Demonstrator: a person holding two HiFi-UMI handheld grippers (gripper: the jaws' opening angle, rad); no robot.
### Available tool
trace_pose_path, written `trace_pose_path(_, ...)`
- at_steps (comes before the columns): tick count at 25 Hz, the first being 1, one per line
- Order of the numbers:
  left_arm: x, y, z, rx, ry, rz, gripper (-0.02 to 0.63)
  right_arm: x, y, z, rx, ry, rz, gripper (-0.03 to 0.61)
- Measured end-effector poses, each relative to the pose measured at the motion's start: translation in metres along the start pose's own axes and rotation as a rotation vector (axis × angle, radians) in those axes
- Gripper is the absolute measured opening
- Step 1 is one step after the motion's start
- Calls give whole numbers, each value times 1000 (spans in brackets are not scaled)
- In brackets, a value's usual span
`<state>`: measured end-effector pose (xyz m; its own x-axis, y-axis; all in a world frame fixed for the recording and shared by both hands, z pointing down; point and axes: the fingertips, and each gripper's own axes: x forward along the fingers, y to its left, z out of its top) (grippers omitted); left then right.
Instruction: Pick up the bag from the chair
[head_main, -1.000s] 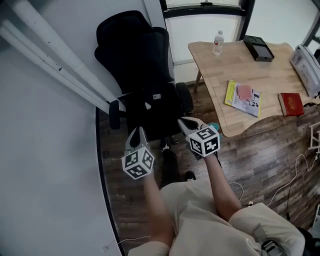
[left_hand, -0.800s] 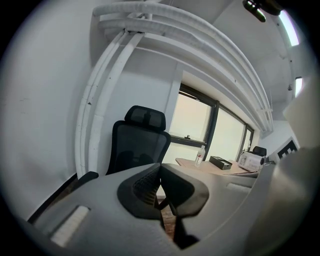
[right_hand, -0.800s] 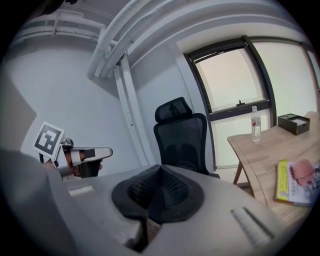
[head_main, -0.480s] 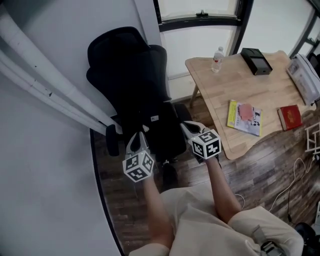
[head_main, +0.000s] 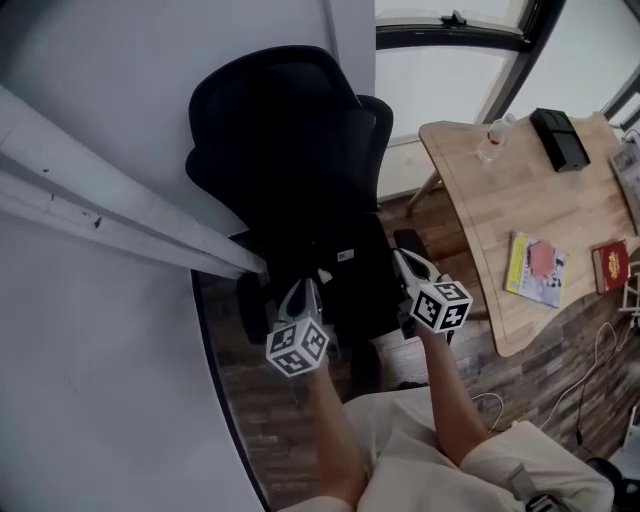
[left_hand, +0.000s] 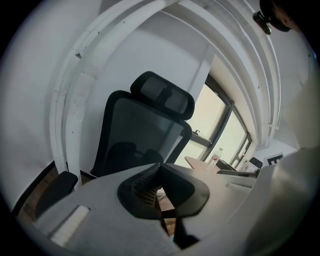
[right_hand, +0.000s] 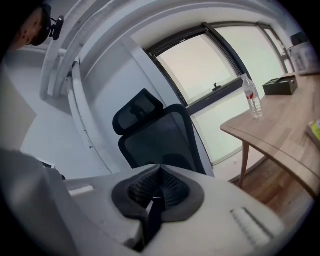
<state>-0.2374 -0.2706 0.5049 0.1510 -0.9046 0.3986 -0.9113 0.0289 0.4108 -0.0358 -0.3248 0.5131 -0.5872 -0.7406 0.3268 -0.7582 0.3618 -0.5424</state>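
While the black chair (head_main: 285, 130) stands at twelve o'clock, left gripper (head_main: 301, 292) jaws together and empty, right gripper (head_main: 407, 264) likewise, table (head_main: 520, 200) at two o'clock.

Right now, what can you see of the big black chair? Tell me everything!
The chair is a black office chair with a see-through mesh back, a padded headrest on top and padded armrests. It stands upright on the wooden floor, close to the white wall and beside the wooden table. Something dark with a small white tag lies on it; its shape is hard to make out.
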Motion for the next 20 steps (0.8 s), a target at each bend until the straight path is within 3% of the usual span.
trace_pose_path(5,67,31,-15,4,132,-91,6,80,-15,-25,220,11,57,0)
trace_pose_path(7,90,44,-22,41,171,-94,6,106,-22,-38,185,57,57,0)
trace_pose_path(11,131,72,-49,72,214,-82,6,144,-49,-70,8,171,5,0)
trace_pose_path(16,172,114,-106,152,253,1,6,183,-93,-110,-27,207,-14,0)
trace_pose_path(20,213,132,-134,202,299,-39,6,219,-128,-143,-87,249,2,0)
